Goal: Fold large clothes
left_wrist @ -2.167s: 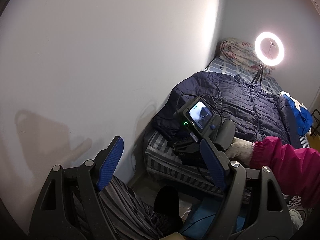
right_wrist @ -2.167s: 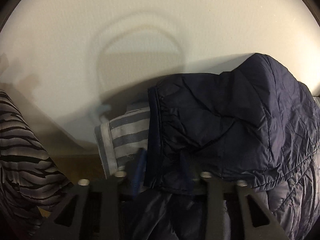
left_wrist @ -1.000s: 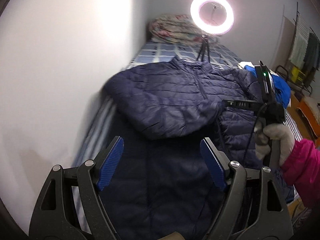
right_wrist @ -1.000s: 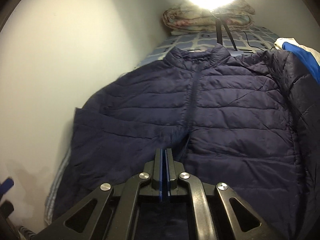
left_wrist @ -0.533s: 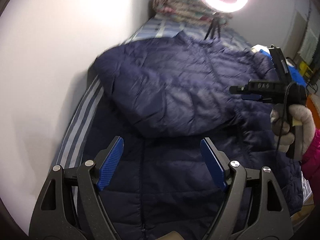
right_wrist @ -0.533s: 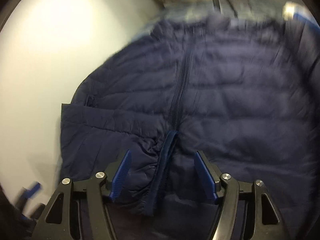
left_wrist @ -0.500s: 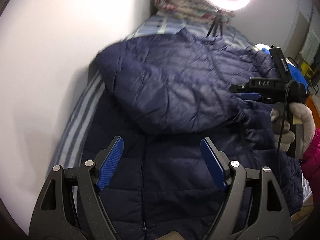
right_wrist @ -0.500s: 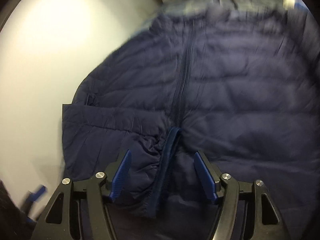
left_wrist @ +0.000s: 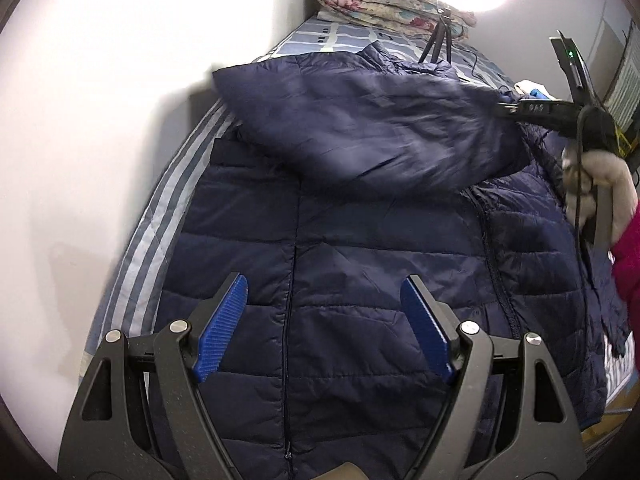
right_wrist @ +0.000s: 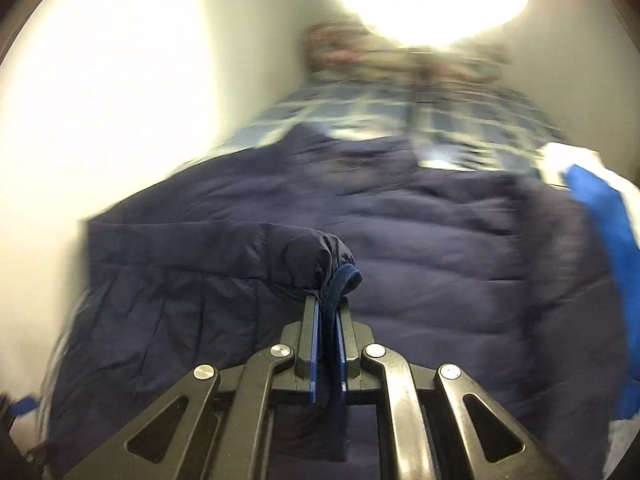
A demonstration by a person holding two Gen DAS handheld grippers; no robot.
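Our navy puffer jacket [left_wrist: 360, 280] lies zipped on the bed [left_wrist: 160, 216]; right gripper [right_wrist: 326, 312], open half a second ago, now pinches its sleeve cuff [right_wrist: 340, 276]; left gripper [left_wrist: 324, 320] gapes, empty.

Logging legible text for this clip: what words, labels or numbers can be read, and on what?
Light characters on the right gripper body, seen from the left wrist: too small and blurred to read.
Navy jacket, bedding, ring light: no text visible.
Right wrist view: motion-blurred, nothing legible.

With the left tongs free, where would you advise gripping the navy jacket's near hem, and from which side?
Probably the hem's wall-side corner of the navy jacket, from the bed's near end. The open left tongs hover there, the hem lies flat, and the right tongs pinch the sleeve cuff.
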